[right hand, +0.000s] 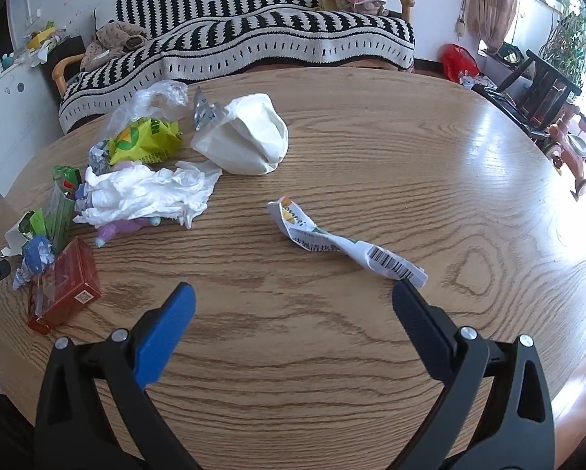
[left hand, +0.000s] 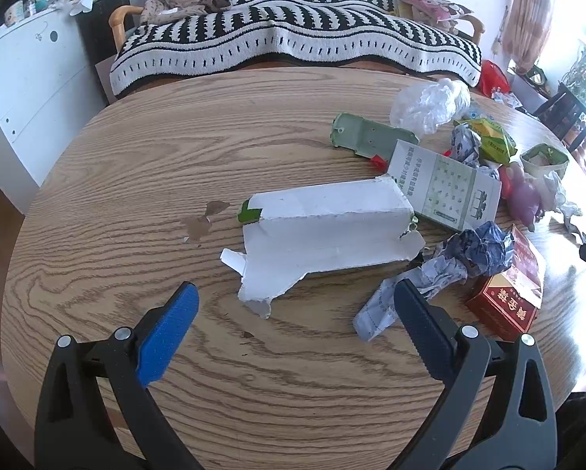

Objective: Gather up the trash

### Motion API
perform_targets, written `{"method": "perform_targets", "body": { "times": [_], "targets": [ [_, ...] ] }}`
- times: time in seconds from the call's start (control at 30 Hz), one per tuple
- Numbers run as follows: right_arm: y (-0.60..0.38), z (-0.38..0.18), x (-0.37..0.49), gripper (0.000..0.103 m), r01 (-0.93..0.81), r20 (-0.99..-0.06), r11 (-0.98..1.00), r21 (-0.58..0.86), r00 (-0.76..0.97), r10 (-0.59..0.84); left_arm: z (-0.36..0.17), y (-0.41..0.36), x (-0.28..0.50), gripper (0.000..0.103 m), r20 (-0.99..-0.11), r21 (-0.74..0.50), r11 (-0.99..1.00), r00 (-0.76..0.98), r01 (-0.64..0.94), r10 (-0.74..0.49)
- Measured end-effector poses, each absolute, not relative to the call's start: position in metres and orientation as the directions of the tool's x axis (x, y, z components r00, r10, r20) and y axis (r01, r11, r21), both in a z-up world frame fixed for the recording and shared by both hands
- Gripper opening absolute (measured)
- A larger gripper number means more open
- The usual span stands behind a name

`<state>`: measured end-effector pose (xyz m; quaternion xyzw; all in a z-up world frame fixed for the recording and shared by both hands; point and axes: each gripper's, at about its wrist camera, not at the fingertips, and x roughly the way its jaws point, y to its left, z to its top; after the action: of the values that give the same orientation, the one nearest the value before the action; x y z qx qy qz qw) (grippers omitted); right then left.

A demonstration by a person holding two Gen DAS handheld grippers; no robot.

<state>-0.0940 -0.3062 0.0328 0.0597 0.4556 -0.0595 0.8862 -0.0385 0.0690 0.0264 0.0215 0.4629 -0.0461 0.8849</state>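
- Hovering my left tool (left hand: 294,307) spread and empty, I aim for the torn white carton (left hand: 324,231) mid-surface, pinching one flap.
- My right tool (right hand: 293,305), also spread, takes the twisted wrapper (right hand: 343,244).

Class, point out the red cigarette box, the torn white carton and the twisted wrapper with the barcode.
red cigarette box (left hand: 506,300): left wrist view, on its red front face.
torn white carton (left hand: 324,231): left wrist view, on its broad white side.
twisted wrapper with the barcode (right hand: 390,264): right wrist view, on the barcode end.
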Motion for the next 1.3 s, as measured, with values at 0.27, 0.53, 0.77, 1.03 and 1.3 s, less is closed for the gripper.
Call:
{"method": "perform_targets", "body": {
  "times": [0.27,0.53,0.77,1.03,1.3],
  "targets": [
    [-0.3062,0.0328,-0.0935,0.097,0.16,-0.816,0.986,0.056,0.576,-0.047,0.0254,0.069,-0.0384,0.097,-0.822,-0.005,0.995,0.566,0.103,-0.062],
    [-0.3049,0.0326,-0.0928,0.097,0.156,-0.817,0.986,0.055,0.575,-0.046,0.0234,0.0679,-0.0382,0.097,-0.824,-0.003,0.995,0.564,0.103,-0.061],
    [-0.3034,0.0319,-0.0925,0.097,0.153,-0.82,0.987,0.057,0.572,-0.041,0.0218,0.0675,-0.0386,0.097,-0.825,0.0,0.994,0.562,0.107,-0.06],
    [-0.3038,0.033,-0.0929,0.097,0.16,-0.813,0.986,0.05,0.58,-0.053,0.0224,0.0673,-0.0381,0.097,-0.826,0.0,0.994,0.561,0.106,-0.059],
    [-0.308,0.0329,-0.0936,0.097,0.175,-0.815,0.983,0.06,0.577,-0.053,0.0212,0.0667,-0.0379,0.097,-0.828,0.003,0.994,0.557,0.108,-0.058]
  ]
}}
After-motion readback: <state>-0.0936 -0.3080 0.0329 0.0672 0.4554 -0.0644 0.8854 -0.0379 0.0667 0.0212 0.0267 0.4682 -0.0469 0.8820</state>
